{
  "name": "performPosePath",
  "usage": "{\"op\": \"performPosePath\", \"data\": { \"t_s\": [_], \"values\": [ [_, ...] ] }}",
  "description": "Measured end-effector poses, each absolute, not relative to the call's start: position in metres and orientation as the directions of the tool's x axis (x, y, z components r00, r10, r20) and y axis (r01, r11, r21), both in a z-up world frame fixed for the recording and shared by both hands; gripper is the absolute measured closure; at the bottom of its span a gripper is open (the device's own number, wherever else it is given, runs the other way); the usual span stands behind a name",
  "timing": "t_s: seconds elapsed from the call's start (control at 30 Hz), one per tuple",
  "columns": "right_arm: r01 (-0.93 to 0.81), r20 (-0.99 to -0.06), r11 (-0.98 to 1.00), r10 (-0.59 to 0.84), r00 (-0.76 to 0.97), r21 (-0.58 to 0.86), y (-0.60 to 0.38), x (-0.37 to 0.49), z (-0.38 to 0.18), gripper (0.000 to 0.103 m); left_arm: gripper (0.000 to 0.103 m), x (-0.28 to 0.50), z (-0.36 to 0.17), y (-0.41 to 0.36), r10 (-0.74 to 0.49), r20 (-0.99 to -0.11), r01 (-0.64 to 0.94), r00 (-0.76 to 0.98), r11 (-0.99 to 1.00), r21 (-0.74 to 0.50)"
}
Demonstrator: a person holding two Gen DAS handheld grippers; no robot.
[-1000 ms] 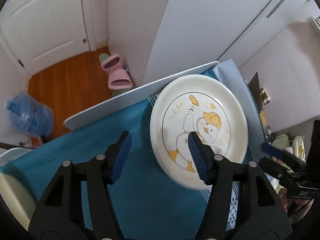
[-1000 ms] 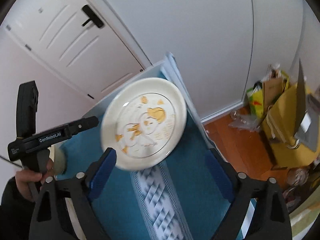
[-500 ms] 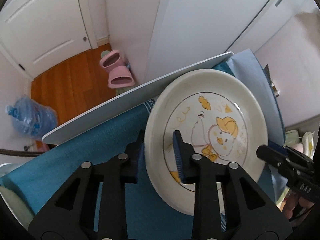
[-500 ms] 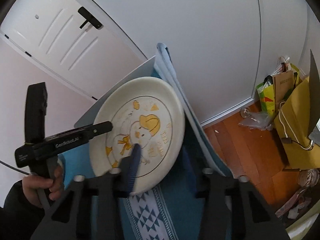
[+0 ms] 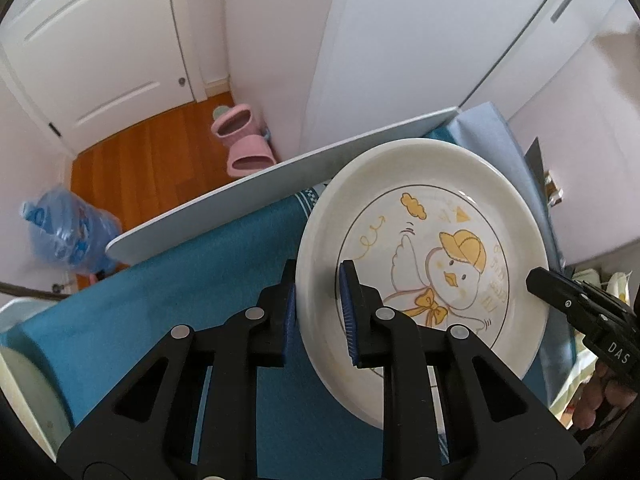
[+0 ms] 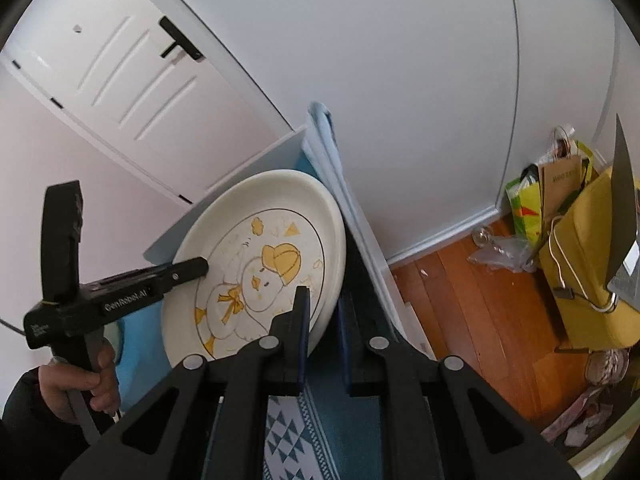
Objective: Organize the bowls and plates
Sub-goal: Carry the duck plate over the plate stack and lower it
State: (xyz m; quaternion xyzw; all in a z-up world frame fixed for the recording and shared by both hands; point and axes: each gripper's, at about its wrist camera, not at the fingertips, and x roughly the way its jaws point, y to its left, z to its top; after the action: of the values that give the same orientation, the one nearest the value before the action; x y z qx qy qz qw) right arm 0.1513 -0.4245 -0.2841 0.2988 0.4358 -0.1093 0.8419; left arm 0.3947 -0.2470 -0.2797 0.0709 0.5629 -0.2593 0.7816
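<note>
Two grippers clamp one plate (image 5: 424, 248) by opposite rim edges. Left gripper (image 5: 318, 312) has just closed: one finger lies on the plate's face, the other behind the rim. Right gripper (image 6: 322, 334) has likewise just closed on the opposite rim, its fingers either side of the edge. Plate sits tilted beyond both sets of fingers, over the blue cloth (image 5: 168, 304) on the bench

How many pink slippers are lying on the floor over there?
2. The pink slippers lie side by side on the wooden floor past the table's far edge, close to the white door. Nothing appears to hide a third.
</note>
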Motion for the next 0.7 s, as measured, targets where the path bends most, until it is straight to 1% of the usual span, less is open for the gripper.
{"op": "performPosePath", "data": {
  "t_s": [0.17, 0.4, 0.53, 0.7],
  "values": [
    [0.379, -0.769, 0.828, 0.094, 0.632, 0.413, -0.419, 0.146, -0.259, 0.091, 0.085, 0.377, -0.248, -0.231, -0.339, -0.893, 0.462, 0.295, 0.869, -0.177],
    [0.251, -0.734, 0.879, 0.149, 0.663, 0.405, -0.393, 0.138, -0.209, 0.091, 0.085, 0.331, -0.185, -0.184, -0.341, -0.843, 0.404, 0.415, 0.900, -0.165],
    [0.172, -0.728, 0.899, 0.201, 0.655, 0.403, -0.367, 0.135, -0.188, 0.091, 0.085, 0.293, -0.152, -0.146, -0.306, -0.825, 0.346, 0.476, 0.927, -0.145],
    [0.084, -0.722, 0.906, 0.272, 0.636, 0.415, -0.322, 0.130, -0.178, 0.091, 0.085, 0.252, -0.133, -0.095, -0.266, -0.822, 0.280, 0.503, 0.950, -0.137]
  ]
}}
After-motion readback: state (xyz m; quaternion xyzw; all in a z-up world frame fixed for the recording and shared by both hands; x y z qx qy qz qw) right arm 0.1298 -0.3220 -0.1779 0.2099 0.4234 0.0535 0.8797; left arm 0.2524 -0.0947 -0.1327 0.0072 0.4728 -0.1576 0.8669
